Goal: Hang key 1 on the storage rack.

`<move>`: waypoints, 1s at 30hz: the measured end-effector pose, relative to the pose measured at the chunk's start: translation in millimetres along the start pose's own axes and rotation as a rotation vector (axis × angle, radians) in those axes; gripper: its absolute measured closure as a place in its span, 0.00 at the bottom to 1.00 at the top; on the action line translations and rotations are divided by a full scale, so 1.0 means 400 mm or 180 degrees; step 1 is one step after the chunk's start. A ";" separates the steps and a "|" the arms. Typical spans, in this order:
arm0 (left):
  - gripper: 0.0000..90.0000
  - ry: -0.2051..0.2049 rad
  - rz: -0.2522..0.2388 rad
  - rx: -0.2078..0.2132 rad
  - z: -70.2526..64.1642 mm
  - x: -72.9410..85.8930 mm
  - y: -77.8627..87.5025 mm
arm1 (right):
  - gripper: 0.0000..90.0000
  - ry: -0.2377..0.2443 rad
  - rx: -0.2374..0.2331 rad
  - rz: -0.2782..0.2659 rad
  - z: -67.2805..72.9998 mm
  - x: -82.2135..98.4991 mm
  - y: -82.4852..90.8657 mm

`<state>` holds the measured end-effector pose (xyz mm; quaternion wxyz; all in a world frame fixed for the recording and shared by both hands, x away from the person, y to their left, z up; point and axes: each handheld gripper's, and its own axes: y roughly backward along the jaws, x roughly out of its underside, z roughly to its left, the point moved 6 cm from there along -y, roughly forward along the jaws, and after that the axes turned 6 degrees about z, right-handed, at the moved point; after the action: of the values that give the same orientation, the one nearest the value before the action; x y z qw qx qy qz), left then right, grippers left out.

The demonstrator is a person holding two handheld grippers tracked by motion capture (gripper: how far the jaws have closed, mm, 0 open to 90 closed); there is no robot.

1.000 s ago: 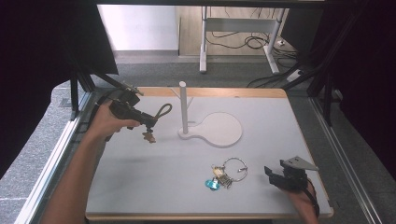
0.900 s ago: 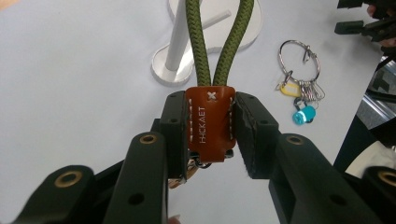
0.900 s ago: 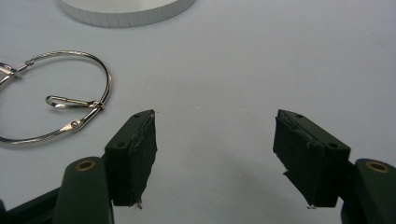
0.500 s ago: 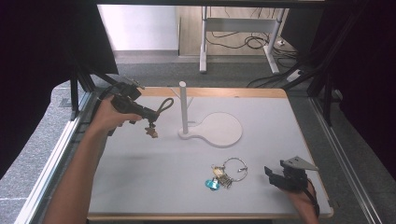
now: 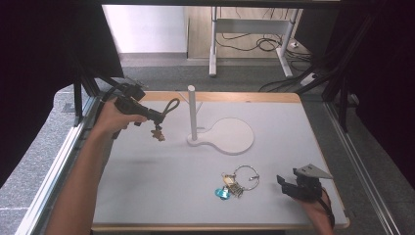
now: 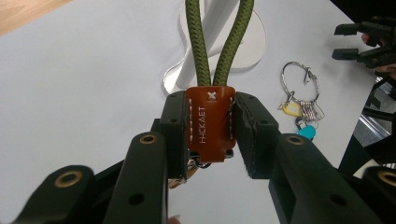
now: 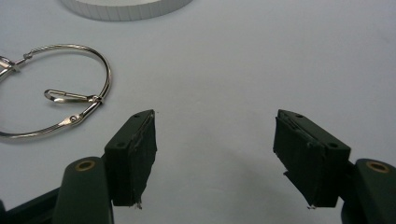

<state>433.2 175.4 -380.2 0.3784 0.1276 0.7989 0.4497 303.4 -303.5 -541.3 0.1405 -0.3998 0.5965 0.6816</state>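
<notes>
Over on the left, the left hand-held gripper point(image 5: 155, 116) is lifted above the white counter point(image 5: 147, 186), its jaws clamped on the brown leather tab point(image 6: 210, 122) of a keychain with an olive-green braided cord loop point(image 5: 171, 105). In the left gripper view the tab sits squarely between the two black pads, stitched edges pressed on both sides, and the two cord strands rise straight up from it. A small brown metal piece point(image 5: 157, 133) dangles below the grip. The loop hangs just beside, but apart from, the upright white post point(image 5: 192, 112) of a white stand with a flat round base point(image 5: 235, 136).

Nearer the front edge lies a silver wire key ring with small keys and a blue tag point(image 5: 237, 180). The right hand-held gripper point(image 5: 284, 185) rests low near that ring, its jaws spread wide with bare counter between them.
</notes>
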 end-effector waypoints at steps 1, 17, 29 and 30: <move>0.74 0.0003 -0.0005 -0.0001 0.001 -0.001 0.000 | 0.33 0.0000 0.0000 0.0000 0.000 0.000 0.000; 0.74 0.0042 -0.0099 0.0060 0.019 -0.046 0.001 | 0.33 0.0027 0.0004 0.0018 -0.001 0.002 -0.002; 0.74 0.0093 -0.0141 0.0123 0.035 -0.074 -0.020 | 0.33 0.0034 0.0020 0.0041 -0.003 0.005 -0.002; 0.74 0.0091 -0.0137 0.0126 0.036 -0.075 -0.023 | 0.33 0.0044 0.0018 0.0041 -0.003 0.005 -0.002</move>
<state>465.3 162.6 -377.3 0.3739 0.1114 0.8156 0.4273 303.3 -304.9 -543.3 0.1332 -0.4002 0.6019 0.6781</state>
